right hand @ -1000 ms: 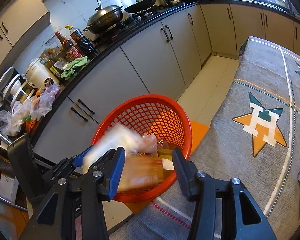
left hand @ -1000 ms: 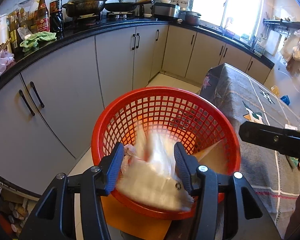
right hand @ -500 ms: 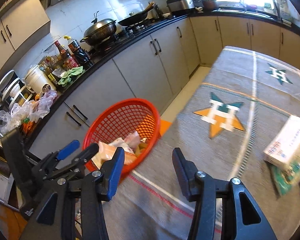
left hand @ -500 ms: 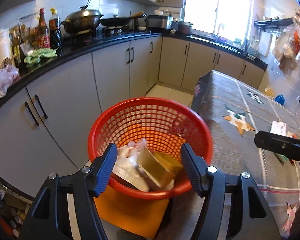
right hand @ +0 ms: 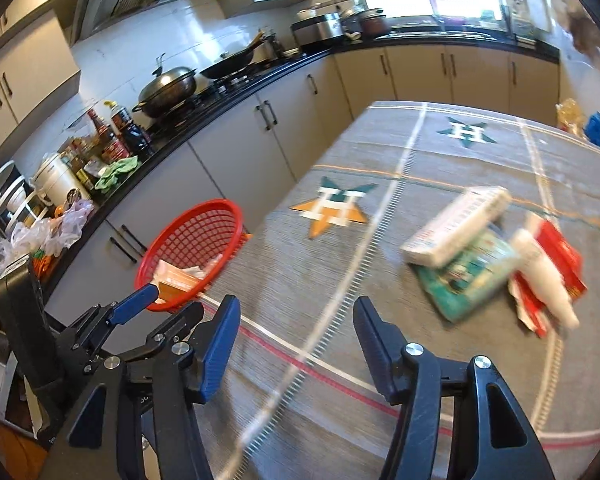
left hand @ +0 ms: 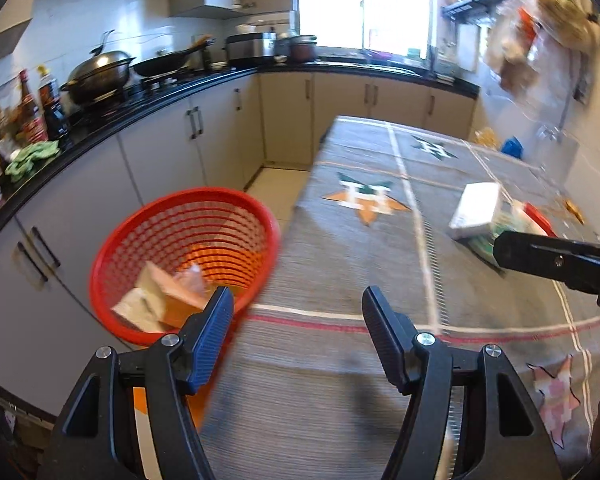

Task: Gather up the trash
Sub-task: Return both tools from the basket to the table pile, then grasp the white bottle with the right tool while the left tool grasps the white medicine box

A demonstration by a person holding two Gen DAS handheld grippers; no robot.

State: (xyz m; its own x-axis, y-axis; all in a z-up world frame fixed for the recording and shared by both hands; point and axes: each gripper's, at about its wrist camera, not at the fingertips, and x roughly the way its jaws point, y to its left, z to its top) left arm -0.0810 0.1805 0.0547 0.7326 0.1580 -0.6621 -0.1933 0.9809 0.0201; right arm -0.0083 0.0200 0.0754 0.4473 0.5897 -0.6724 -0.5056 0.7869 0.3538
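Note:
A red mesh basket [left hand: 184,256] [right hand: 192,248] stands beside the table's left edge with boxes and wrappers [left hand: 160,296] lying in it. My left gripper [left hand: 298,320] [right hand: 172,304] hangs open over the grey tablecloth with nothing between its blue pads. My right gripper [right hand: 296,320] is also over the cloth, its jaws opening and empty. One of its black fingers [left hand: 556,260] shows in the left wrist view. Ahead to the right lie a white box [right hand: 456,224] [left hand: 476,210], a green packet [right hand: 472,276], a red wrapper [right hand: 560,260] and a white cup [right hand: 544,276].
The table [left hand: 340,400] wears a grey cloth with star patterns. A black kitchen counter [right hand: 220,116] with woks, bottles and bags runs along the left and back. Under the basket is an orange stool [left hand: 140,396]. A blue item [left hand: 510,146] sits at the table's far corner.
Both grippers held trash over the basket a second ago; it now lies in the basket. Both have swung right over the table, with their jaws wider.

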